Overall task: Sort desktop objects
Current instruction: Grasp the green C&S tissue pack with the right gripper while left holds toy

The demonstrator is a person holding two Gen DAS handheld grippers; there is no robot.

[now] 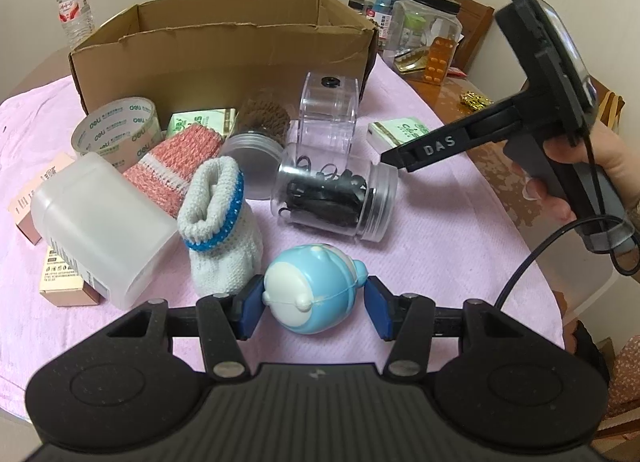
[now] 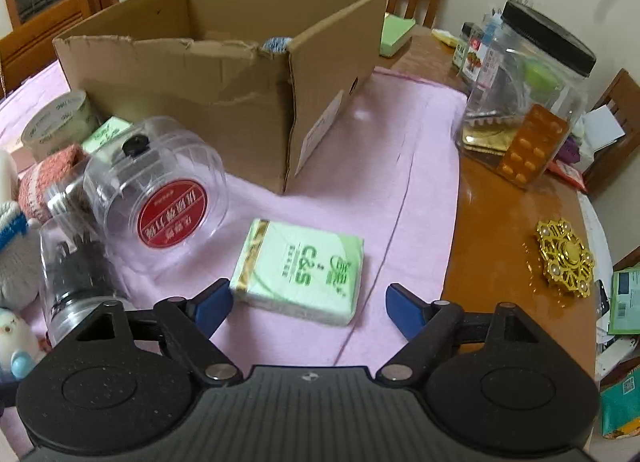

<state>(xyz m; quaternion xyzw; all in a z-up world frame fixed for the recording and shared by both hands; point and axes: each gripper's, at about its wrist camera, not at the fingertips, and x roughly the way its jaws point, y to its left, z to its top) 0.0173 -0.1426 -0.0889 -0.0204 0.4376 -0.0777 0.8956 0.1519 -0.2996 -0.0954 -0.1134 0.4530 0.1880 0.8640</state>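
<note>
Left gripper [image 1: 314, 308] has its blue pads on either side of a round blue-and-white toy [image 1: 312, 294] that lies on the pink cloth [image 1: 420, 246] at the near edge of the clutter. The left pad [image 1: 250, 312] sits against the toy's side, while the right pad [image 1: 378, 312] is at or just off its other flank; whether the toy is actually clamped cannot be told. Just far-left of the toy stands a white knitted sock with a blue band [image 1: 220, 230], and beyond it a red knitted sock [image 1: 180, 162], a frosted plastic tub [image 1: 100, 222] and a roll of tape [image 1: 118, 128]. Far-right of the toy lies a clear jar of black hair ties [image 1: 334, 198] on its side.

Right gripper [image 2: 308, 308] is spread wide, holding nothing, above the right part of the cloth. A green tissue pack [image 2: 302, 270] lies flat between and just beyond its fingers, nearer the left finger [image 2: 212, 308]. Left of the pack lies a clear round container with a red label [image 2: 160, 198]. An open cardboard box [image 2: 224, 82] stands at the far side.
</note>
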